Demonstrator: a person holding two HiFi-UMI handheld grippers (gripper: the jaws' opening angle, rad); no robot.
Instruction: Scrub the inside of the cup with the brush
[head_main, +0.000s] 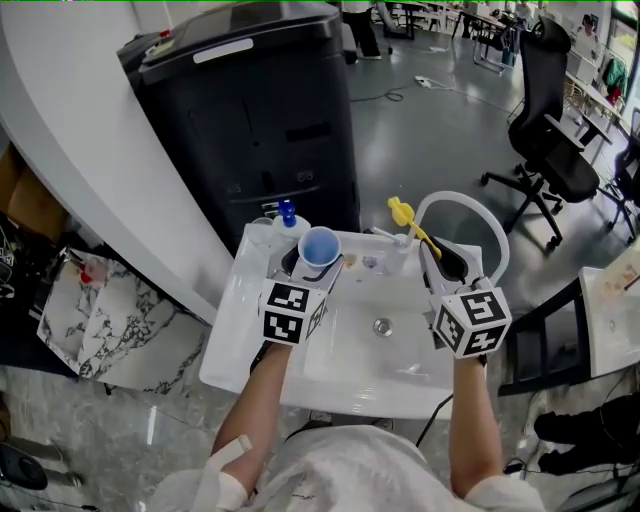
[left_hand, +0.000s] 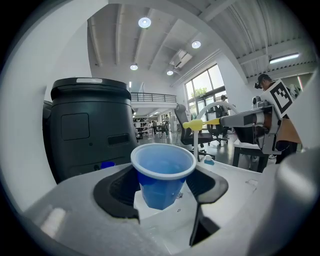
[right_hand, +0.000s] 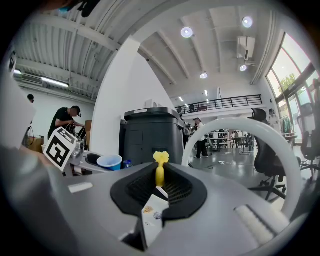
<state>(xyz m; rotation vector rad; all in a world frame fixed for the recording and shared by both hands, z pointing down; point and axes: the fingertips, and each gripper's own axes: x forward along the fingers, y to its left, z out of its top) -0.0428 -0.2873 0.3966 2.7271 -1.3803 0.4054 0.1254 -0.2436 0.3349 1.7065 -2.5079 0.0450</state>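
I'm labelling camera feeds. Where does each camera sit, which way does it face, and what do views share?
Head view: on the person's head, steeply down at the sink; left forearm, right forearm, left gripper, right gripper show.
Left gripper view: on the left gripper, along its fingers, shut on the blue cup, toward the black bin.
Right gripper view: on the right gripper, along its fingers, shut on the yellow brush; left gripper's marker cube at left.
Shared: all three show cup and brush.

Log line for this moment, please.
left gripper: shut on blue cup, mouth up, over sink | right gripper: shut on yellow brush | brush clear of cup | scrub: not yet begun
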